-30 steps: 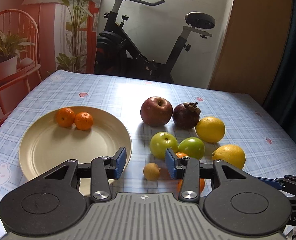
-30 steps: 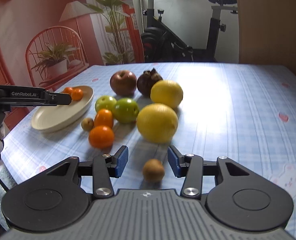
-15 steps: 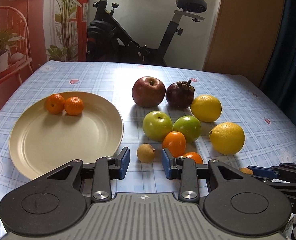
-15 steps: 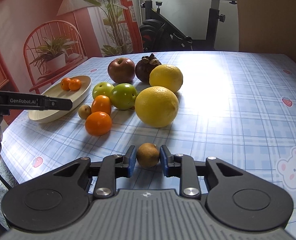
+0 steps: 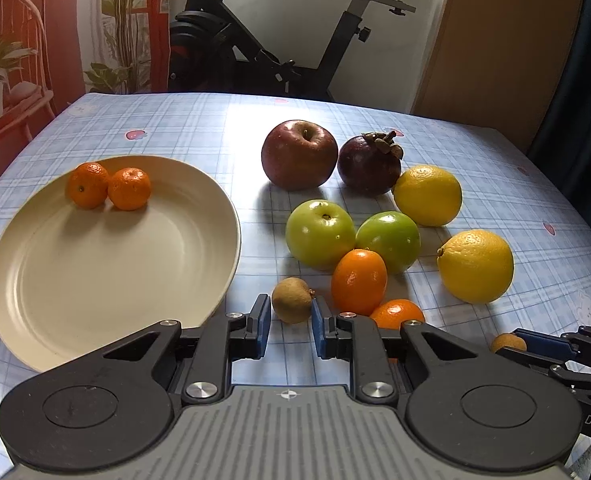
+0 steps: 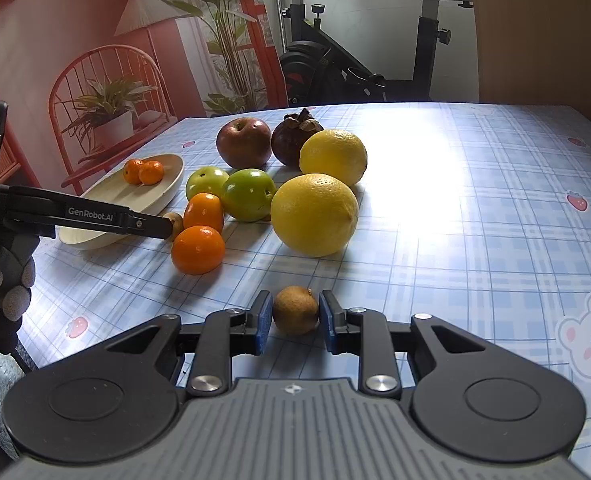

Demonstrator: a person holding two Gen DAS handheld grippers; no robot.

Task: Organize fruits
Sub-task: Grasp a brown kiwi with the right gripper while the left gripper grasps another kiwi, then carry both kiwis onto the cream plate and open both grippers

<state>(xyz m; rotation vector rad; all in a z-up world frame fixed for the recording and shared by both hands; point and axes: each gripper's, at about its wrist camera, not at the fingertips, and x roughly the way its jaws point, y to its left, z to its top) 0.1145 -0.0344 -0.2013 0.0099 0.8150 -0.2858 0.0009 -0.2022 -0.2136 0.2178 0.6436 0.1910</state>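
A cream plate (image 5: pixel 95 264) holds two small mandarins (image 5: pixel 107 186) at its far edge. Right of it lie a red apple (image 5: pixel 298 154), a mangosteen (image 5: pixel 369 165), two green apples (image 5: pixel 351 232), two lemons (image 5: pixel 451 228) and two oranges (image 5: pixel 358 282). My left gripper (image 5: pixel 290 322) has its pads on both sides of a small brown longan (image 5: pixel 292 300), touching or nearly so. My right gripper (image 6: pixel 295 322) is shut on a second brown longan (image 6: pixel 295 309) at the table's near edge.
The blue checked tablecloth (image 6: pixel 475 208) covers the table. An exercise bike (image 5: pixel 279 36) stands behind the far edge, a red chair with a potted plant (image 6: pixel 103 116) at the left. The right gripper's fingers (image 5: pixel 555 350) show at the left view's lower right.
My left gripper has moved forward and narrowed around its longan. My right gripper closed on the other longan half a second ago and still grips it.
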